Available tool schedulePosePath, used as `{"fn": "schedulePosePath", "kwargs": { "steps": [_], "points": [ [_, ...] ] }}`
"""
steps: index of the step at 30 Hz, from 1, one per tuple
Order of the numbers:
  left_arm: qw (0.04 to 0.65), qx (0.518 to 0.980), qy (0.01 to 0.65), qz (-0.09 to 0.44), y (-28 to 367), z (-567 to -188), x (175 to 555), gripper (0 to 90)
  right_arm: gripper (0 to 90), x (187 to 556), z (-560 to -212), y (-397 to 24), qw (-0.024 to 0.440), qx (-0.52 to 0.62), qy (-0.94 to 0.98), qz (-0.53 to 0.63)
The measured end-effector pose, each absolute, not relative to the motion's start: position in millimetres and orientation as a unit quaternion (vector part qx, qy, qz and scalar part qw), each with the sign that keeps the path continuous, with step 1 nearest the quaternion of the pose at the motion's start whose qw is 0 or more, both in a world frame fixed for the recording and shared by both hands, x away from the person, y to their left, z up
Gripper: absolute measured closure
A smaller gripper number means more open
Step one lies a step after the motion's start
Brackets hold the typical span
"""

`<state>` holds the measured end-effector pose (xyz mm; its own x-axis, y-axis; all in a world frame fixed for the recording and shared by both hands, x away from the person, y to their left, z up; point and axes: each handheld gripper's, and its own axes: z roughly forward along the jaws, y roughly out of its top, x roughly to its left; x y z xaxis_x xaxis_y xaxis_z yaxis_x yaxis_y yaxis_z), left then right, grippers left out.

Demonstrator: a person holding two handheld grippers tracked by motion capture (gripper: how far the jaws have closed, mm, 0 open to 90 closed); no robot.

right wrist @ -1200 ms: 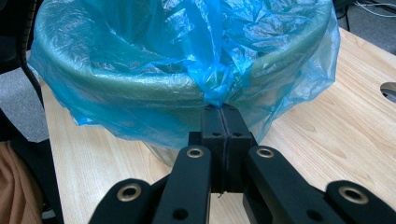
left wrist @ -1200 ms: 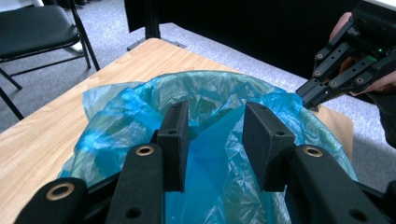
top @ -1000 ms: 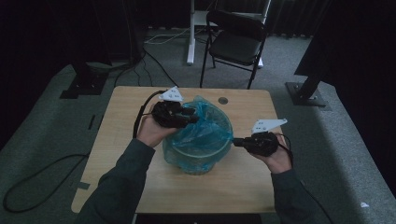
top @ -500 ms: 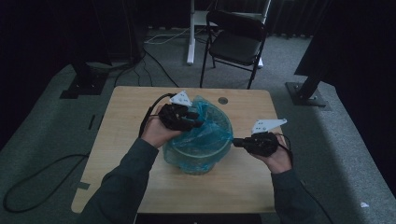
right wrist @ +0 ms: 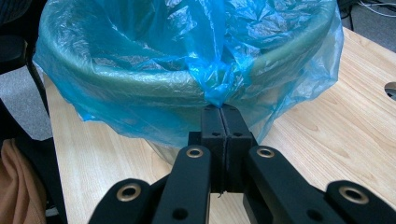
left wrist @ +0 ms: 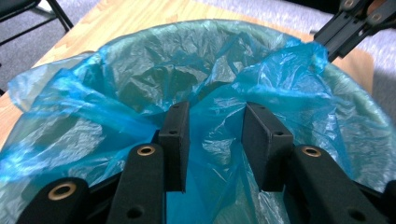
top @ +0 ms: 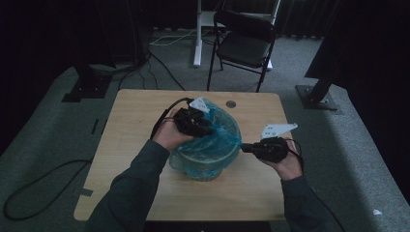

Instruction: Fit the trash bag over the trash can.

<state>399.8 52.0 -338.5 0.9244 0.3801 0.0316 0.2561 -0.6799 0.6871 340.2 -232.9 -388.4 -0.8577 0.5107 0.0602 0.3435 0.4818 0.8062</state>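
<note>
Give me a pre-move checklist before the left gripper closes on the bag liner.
1. Right gripper clamped on blue bag at the rim: ok, jaws shut with film pinched.
2. Left gripper open: ok, jaws apart.
3. Film between the left jaws: ok, a fold of blue bag sits in the gap.
4. Bag folded over the bin rim all round: not ok, the near side is bunched inward.
5. Bin upright on the table: ok.
6. Bag free of tears: cannot tell.

Beyond my wooden table (top: 130,125) I see a black folding chair (top: 244,43) on grey carpet (top: 48,121), a white desk leg (top: 197,34), and floor cables (top: 29,188).
</note>
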Motion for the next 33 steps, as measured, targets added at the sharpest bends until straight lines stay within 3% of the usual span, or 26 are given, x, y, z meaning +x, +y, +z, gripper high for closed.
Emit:
{"fn": "schedulePosePath", "kwargs": {
  "steps": [13, 33],
  "points": [
    [0.322, 0.928, 0.163, 0.096, 31.0, -341.2, 405.2, 61.5, 89.7, 339.5, -387.6, -234.7, 0.095, 0.251, 0.854, 0.445],
    [0.213, 0.963, 0.137, 0.097, 0.5, -373.5, 411.7, 59.7, 89.7, 339.2, -386.7, -235.5, 0.095, 0.248, 0.854, 0.446]
  ]
}}
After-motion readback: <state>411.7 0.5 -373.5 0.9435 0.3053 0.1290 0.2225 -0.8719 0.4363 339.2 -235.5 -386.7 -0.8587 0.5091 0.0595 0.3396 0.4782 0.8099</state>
